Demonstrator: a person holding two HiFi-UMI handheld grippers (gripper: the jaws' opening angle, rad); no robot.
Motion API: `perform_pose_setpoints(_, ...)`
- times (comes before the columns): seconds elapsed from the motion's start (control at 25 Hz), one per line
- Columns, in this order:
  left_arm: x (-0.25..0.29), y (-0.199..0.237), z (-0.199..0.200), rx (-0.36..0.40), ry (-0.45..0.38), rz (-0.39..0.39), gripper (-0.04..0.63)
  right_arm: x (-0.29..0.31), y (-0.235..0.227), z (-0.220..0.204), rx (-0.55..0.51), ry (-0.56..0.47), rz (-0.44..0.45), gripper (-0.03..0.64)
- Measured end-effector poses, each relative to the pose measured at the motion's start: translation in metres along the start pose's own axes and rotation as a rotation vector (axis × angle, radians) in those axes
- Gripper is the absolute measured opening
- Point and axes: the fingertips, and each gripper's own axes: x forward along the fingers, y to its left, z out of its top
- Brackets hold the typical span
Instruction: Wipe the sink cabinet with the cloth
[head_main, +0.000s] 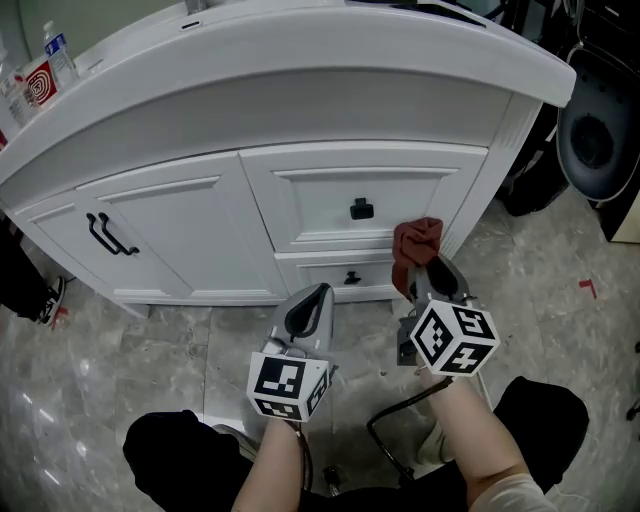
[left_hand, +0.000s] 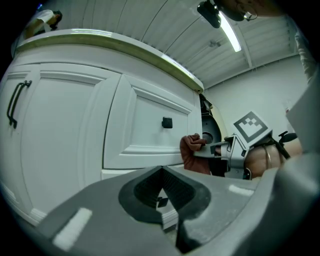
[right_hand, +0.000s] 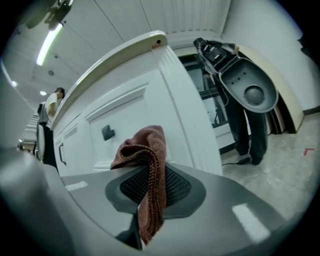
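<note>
White paintwork covers the whole sink cabinet, from its curved top down to the double doors on the left and the two stacked drawers on the right. No streak, damp patch or smear on any panel shows which areas have been wiped. Judged from that, the job looks to be at or near its start, with the doors, both drawer fronts and the corner post left to cover.

The rust-red cloth is bunched at the right end of the drawer fronts, at the rail between the upper and lower drawer and just inside the corner post. It sits below and to the right of the upper drawer's black knob. Whether it is pressing on the paint or sitting just off it cannot be told.

The right gripper is clamped on the cloth. One fold rises above its tips towards the cabinet, and a strip trails down between the pads.

The left gripper hangs low and to the left, apart from the cloth. Its jaws are pressed together with nothing between them.
</note>
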Motion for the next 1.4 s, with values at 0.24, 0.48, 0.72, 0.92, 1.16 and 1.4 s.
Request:
perform_pose_setpoints(0.24,-0.022,0.043,-0.007,-0.013,0.005,0.101,0.000,0.021,0.082,-0.049,-0.092,0.067,0.158,0.092)
perform_pose_setpoints(0.48,-0.047,0.082,-0.015,-0.010,0.010,0.188,0.000,0.049,0.140,-0.108,-0.093,0.150,0.249,0.091)
perform_pose_setpoints(0.72,-0.057,0.103,-0.026,-0.012,0.025,0.216,0.000,0.068,0.163,-0.138,-0.058,0.162,0.294,0.091)
perform_pose_setpoints(0.92,-0.052,0.103,-0.031,-0.020,0.030,0.209,0.000,0.069,0.157,-0.138,-0.062,0.138,0.304,0.092)
perform_pose_setpoints(1.16,-0.036,0.086,-0.035,-0.014,0.038,0.164,0.000,0.068,0.118,-0.141,-0.064,0.167,0.227,0.092)
perform_pose_setpoints(1.4,-0.020,0.070,-0.037,-0.020,0.043,0.131,0.000,0.061,0.080,-0.133,-0.051,0.161,0.165,0.092)
